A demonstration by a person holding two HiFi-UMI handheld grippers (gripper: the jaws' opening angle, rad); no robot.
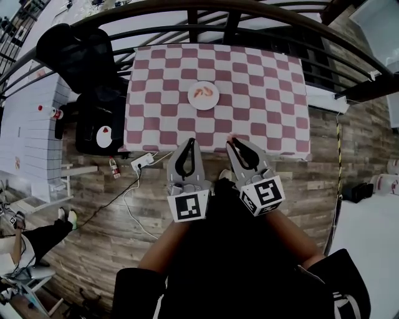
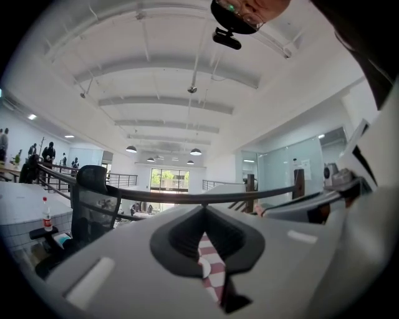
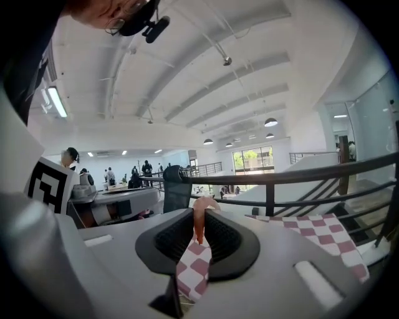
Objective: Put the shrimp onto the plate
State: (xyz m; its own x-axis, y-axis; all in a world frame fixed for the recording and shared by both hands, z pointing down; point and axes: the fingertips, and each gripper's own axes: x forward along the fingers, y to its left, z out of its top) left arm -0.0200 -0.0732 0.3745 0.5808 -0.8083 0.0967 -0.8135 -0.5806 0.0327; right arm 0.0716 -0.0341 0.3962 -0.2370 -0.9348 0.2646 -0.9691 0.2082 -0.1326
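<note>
Gripping a pink shrimp (image 3: pixel 198 223) at their tips, the jaws of the right gripper (image 1: pixel 232 142) were clenched on it. In the right gripper view the shrimp's long axis ran up and down in the slit between the jaws. Its curled end rose above the jaw tips and its thinner end pointed down toward the checkered cloth (image 1: pixel 262 93). The gripper hung over the near edge of the table, well short of the white plate (image 1: pixel 203 104). That plate sat toward the middle of the cloth, with other orange shrimp (image 1: pixel 202 93) lying on it.

The left gripper (image 1: pixel 189 143) hovered just beside the right one, its jaws pressed together on nothing; only a sliver of cloth and plate showed through the slit. Bare cloth lay between the grippers and the plate.

A dark railing (image 1: pixel 187 12) curved behind the table. To the left stood a black office chair (image 1: pixel 81 56). A white power strip (image 1: pixel 142 163) and its cable lay on the wooden floor (image 1: pixel 93 187).
</note>
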